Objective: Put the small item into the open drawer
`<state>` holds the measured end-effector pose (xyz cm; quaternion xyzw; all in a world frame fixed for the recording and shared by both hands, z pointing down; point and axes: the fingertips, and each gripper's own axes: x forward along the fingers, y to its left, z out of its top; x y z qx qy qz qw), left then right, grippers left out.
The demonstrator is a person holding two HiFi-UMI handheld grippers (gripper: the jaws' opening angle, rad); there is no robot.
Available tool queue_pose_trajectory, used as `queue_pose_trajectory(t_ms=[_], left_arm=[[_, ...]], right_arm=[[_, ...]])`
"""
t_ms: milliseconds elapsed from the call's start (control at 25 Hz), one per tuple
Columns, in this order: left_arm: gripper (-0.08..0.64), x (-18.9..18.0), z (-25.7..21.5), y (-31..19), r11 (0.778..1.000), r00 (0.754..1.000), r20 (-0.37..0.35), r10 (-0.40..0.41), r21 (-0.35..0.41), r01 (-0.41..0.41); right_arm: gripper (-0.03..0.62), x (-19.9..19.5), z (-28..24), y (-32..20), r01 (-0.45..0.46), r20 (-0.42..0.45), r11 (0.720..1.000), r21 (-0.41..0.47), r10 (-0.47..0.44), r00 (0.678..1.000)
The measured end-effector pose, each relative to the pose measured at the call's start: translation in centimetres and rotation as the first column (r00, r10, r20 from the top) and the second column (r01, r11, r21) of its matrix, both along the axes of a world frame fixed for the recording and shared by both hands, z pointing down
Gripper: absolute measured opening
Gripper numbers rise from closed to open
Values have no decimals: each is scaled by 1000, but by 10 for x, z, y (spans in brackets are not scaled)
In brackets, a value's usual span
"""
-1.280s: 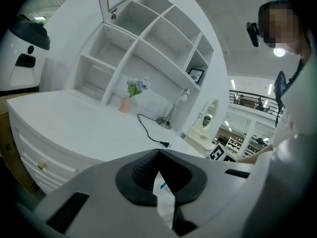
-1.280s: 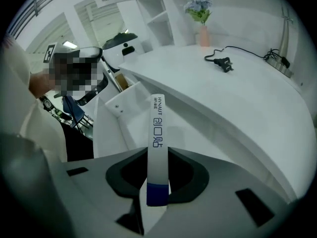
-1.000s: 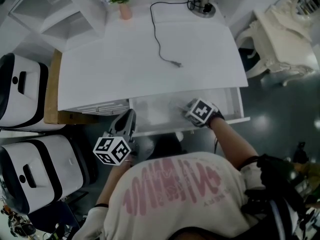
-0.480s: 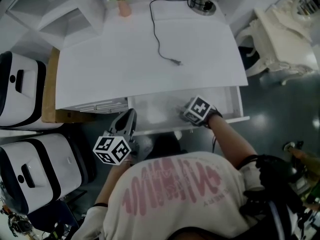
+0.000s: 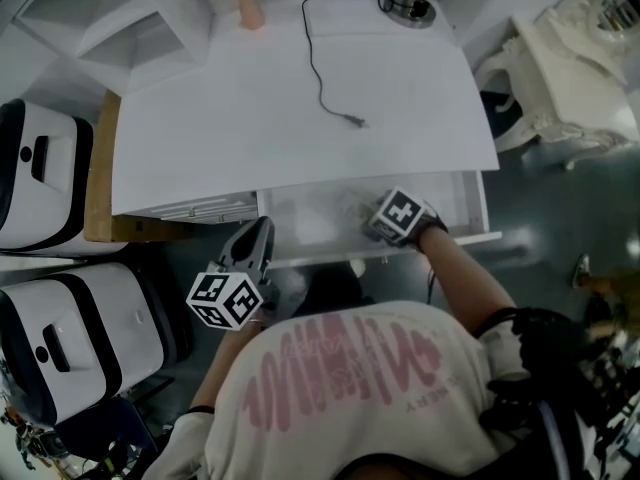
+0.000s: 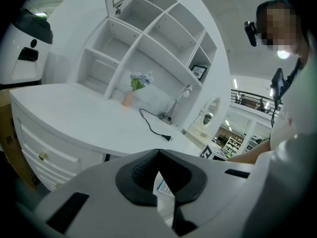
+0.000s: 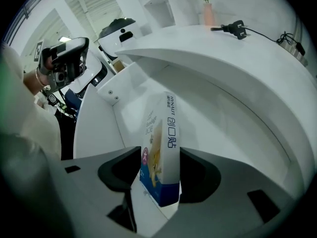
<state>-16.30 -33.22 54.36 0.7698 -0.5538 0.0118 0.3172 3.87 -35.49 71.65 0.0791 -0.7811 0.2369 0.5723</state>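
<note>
Light, stiff carton, best pinched across broad faces; loose between just-opened jaws of right tool. Left tool clenched.

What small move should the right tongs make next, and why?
Probably lift the right tongs straight up. Their jaws have just been opening; the small box stands between them inside the open drawer, with a gap at one pad, so it seems released.

White desk w/ 1 plug cable, 1 flower vase.
</note>
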Motion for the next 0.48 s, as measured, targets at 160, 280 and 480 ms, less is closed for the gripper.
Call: queue_pose_trajectory(t_ms=[160, 280, 480], left_arm=[[29, 2, -1, -2, 1000, 1000, -3, 9, -2, -9], [29, 5, -6, -4, 1000, 1000, 4, 22, 4, -22], [29, 7, -7, -3, 1000, 1000, 7, 27, 2, -27]], right_arm=[[262, 4, 1, -1, -14, -15, 1000, -1, 14, 1000], [279, 10, 2, 1, -9, -35, 1000, -12, 9, 999], [281, 12, 1, -1, -31, -21, 999, -23, 30, 999]])
